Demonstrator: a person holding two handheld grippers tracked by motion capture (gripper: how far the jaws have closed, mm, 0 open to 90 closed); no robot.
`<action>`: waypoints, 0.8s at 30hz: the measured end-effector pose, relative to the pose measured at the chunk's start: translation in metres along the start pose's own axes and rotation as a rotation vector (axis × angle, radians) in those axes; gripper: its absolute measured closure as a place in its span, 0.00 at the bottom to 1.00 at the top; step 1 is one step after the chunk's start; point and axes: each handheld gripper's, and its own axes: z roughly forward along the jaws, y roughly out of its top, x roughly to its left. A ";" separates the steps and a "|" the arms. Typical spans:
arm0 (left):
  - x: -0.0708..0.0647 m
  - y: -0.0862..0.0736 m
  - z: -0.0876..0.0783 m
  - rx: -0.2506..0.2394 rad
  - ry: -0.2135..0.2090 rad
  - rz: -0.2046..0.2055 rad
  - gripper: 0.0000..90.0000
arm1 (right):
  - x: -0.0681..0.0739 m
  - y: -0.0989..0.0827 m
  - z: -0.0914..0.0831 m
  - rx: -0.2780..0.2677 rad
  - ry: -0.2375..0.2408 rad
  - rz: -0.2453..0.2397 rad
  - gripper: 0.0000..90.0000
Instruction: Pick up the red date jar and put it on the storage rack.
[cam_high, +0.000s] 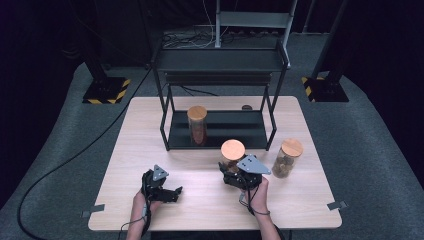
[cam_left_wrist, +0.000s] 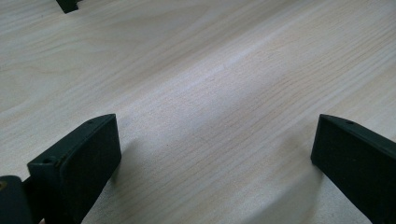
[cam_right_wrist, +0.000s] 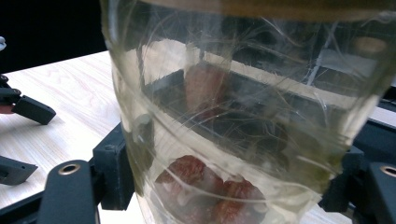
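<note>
jar | clamped in right gripper | left gripper agape

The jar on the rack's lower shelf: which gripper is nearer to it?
Right. The right gripper sits just in front of the rack, clamped on another jar; the shelf jar is behind and left of it. The left gripper rests open farther back.

This is a recording lab or studio, not a home; black walls close in all round; a pale wooden table stands on grey carpet; at ten and two o'clock, stand bases carry yellow-black hazard tape; a cable snakes over the floor; a metal frame rises at twelve.
</note>
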 end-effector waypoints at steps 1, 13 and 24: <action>0.000 0.000 0.000 -0.001 0.000 -0.002 0.01 | 0.000 0.000 0.001 0.000 0.002 0.002 0.27; 0.000 0.000 0.000 0.000 0.000 0.000 0.01 | -0.005 0.001 0.007 0.002 0.002 0.021 0.27; 0.000 0.000 0.000 -0.001 0.000 -0.002 0.01 | -0.011 0.002 0.013 0.003 0.003 0.035 0.27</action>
